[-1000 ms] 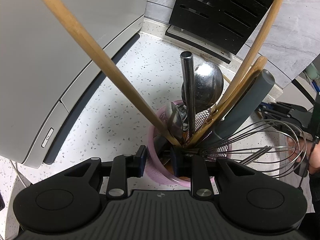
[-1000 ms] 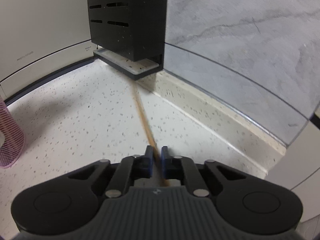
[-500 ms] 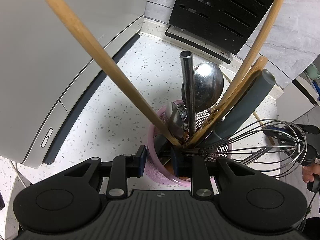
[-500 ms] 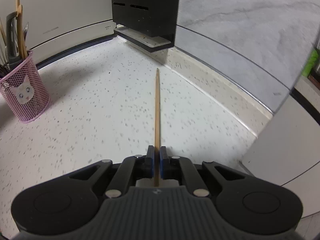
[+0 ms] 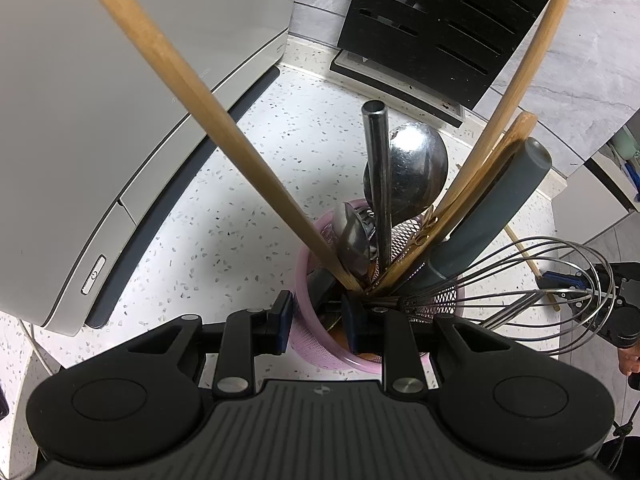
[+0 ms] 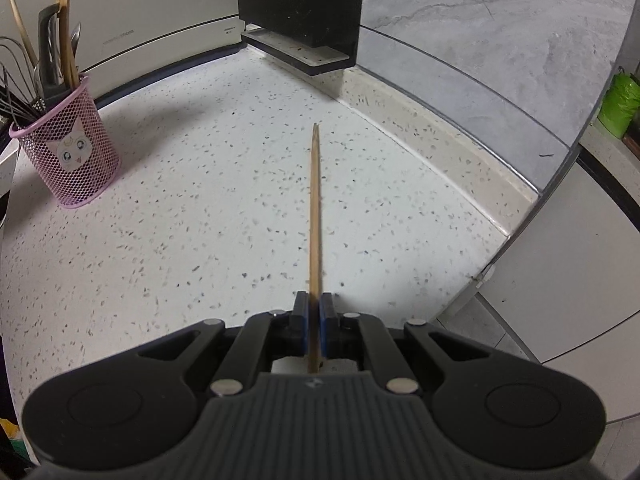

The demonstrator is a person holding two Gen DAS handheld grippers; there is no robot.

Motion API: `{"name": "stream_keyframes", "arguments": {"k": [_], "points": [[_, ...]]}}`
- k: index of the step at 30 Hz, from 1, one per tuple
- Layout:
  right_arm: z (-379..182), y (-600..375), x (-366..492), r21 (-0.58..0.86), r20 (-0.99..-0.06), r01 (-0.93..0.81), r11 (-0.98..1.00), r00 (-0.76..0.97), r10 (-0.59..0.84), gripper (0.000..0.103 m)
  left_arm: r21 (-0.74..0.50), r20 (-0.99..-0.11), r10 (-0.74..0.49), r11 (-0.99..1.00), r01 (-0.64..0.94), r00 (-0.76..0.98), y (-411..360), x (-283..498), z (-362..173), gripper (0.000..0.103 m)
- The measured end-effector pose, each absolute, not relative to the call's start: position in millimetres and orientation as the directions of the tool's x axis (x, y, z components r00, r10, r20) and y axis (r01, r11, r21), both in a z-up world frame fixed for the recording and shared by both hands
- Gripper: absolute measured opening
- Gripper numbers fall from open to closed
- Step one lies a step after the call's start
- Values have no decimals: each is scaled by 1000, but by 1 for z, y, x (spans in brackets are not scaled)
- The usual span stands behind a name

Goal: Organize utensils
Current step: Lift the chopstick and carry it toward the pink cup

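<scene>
A pink mesh utensil holder [image 5: 316, 344] with a cat face [image 6: 76, 152] stands on the speckled counter. It holds wooden handles [image 5: 200, 92], a steel ladle [image 5: 416, 168], a grey-handled tool [image 5: 496, 208] and a wire whisk [image 5: 540, 280]. My left gripper [image 5: 318, 312] straddles its near rim, one finger outside and one inside, and is shut on the wall. My right gripper [image 6: 314, 312] is shut on a thin wooden chopstick [image 6: 315, 208] that points forward above the counter. In the left wrist view the right gripper [image 5: 560, 286] and chopstick [image 5: 520, 246] show behind the whisk.
A white appliance [image 5: 100, 120] lies left of the holder. A black slotted rack [image 6: 296, 8] stands in the back corner against the grey marble wall. A green object [image 6: 620, 100] sits past the counter's right edge. A person's hand [image 5: 630, 360] shows at far right.
The right gripper has closed on the chopstick, raised it off the counter and swung left, bringing the pink holder into its view. The left gripper has stayed on the holder's rim.
</scene>
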State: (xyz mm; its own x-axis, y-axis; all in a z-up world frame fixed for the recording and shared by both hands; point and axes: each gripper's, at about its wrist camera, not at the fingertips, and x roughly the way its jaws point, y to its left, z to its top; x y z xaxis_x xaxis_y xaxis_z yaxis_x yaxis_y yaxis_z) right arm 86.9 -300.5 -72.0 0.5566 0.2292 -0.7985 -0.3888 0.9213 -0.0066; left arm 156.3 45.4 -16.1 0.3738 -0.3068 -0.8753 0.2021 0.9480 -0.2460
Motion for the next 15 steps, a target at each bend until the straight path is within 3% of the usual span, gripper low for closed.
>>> {"name": "stream_keyframes", "arguments": {"k": [11,15], "points": [[-55,-271,116,-91,-901,-526,846,405,155,5,-247,-873,-312,945,213,373,46,157,-16,31],[-45,-252,153,-123,-936,-574,810,338,97,12,-254,-873,-318,944,212,370,48,158,-17,31]]}}
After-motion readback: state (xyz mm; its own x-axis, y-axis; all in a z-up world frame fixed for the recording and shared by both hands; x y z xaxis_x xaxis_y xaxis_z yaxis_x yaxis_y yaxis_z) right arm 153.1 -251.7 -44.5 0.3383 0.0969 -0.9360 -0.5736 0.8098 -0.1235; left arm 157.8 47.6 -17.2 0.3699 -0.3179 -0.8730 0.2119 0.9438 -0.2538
